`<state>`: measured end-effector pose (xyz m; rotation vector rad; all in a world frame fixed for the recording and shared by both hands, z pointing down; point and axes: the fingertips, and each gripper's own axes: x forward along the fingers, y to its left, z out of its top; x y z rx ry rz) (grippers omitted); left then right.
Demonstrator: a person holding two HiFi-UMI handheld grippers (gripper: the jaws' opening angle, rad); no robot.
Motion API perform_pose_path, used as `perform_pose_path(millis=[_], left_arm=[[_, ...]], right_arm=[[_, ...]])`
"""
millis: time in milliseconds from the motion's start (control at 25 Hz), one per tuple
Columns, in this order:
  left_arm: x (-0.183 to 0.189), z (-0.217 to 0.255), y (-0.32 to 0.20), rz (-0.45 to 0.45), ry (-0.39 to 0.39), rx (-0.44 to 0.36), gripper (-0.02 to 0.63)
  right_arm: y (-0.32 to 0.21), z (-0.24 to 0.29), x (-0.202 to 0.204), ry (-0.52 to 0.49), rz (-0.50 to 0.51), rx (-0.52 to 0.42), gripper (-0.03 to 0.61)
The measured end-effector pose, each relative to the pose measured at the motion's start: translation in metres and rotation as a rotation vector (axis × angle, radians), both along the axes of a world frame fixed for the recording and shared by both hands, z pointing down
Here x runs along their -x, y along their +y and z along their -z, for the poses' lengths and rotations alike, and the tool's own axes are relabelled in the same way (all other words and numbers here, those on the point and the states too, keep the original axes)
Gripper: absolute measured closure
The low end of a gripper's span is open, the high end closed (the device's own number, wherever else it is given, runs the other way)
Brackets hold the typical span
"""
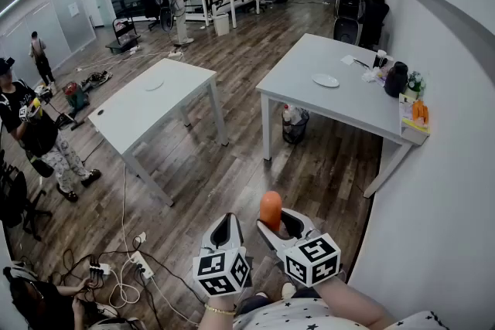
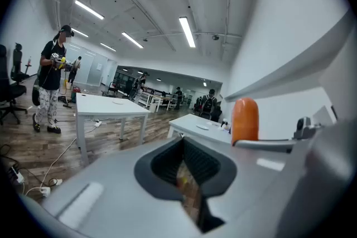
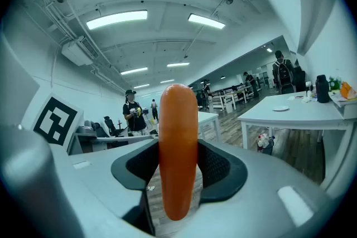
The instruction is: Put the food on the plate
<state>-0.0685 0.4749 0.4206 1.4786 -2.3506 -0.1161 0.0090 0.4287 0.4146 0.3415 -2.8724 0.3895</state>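
An orange sausage (image 3: 178, 150) stands upright between the jaws of my right gripper (image 3: 178, 175), which is shut on it. In the head view the sausage (image 1: 271, 210) pokes up from the right gripper (image 1: 280, 226), held near my body above the floor. My left gripper (image 1: 225, 233) hangs beside it, shut with nothing in it; from the left gripper view its jaws (image 2: 187, 175) nearly touch and the sausage (image 2: 245, 120) shows to the right. A small white plate (image 1: 326, 80) lies on the white table (image 1: 340, 96) ahead on the right, far from both grippers.
A dark kettle (image 1: 396, 79), bottles and packets crowd the right table's far end by the wall. A second white table (image 1: 147, 108) stands to the left. Cables and a power strip (image 1: 135, 263) lie on the floor. Several people stand around the room.
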Motion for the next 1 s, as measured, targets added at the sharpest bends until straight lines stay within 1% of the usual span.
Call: perform_pose_path(millis=[120, 400, 560, 800, 1000], left_arm=[[0.002, 0.000, 0.001, -0.007, -0.001, 0.002, 0.606], [0.009, -0.004, 0.009, -0.030, -0.008, 0.006, 0.606], [0.010, -0.009, 0.006, -0.059, -0.017, 0.014, 0.606], [0.005, -0.019, -0.022, -0.129, -0.017, 0.035, 0.606], [0.005, -0.025, -0.070, -0.184, -0.013, 0.040, 0.606]], right_arm=[[0.002, 0.002, 0.003, -0.024, -0.001, 0.023, 0.365], [0.008, -0.004, 0.011, -0.014, -0.026, 0.015, 0.365], [0.007, -0.010, 0.012, -0.015, -0.049, 0.021, 0.365], [-0.014, -0.020, 0.011, 0.003, -0.098, 0.037, 0.365], [-0.057, -0.025, 0.010, 0.000, -0.149, 0.049, 0.365]])
